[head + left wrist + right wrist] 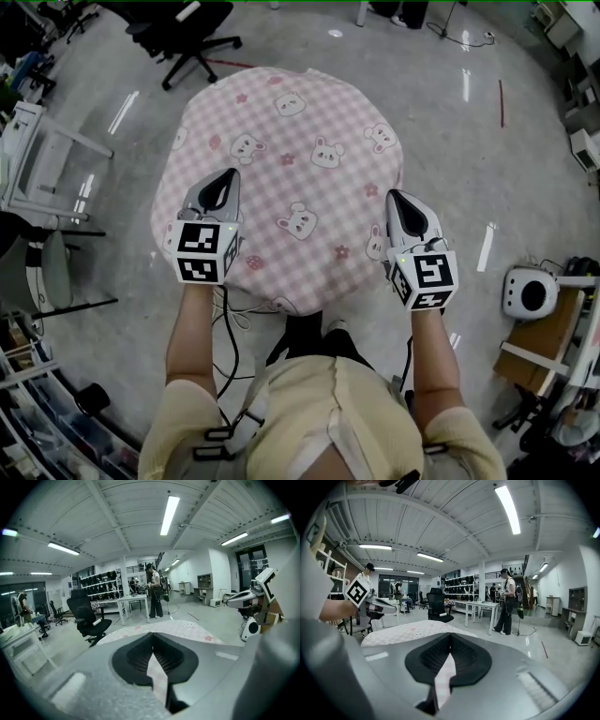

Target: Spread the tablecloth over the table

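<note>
- Pink checked tablecloth point(281, 159) with bunny prints lies draped over a round bench, hiding its top.
- Left gripper point(228, 178) pinches the cloth's near left edge.
- Right gripper point(397, 197) pinches its near right edge.
- Grey floor point(450, 141) all around; black office chair point(187, 37) far left.

Workshop surroundings on a glossy grey floor point(450, 141)

A black office chair point(190, 37) stands at the far left, and a white metal frame point(42, 155) sits nearer along the left edge. On the near right, a white rounded device point(531, 292) rests just beside a brown board point(553, 339). A short red strip point(502, 101) marks the far right. Farther off, a person point(153, 595) stands by a white desk point(131, 603) under a ceiling strip light point(169, 515).
</note>
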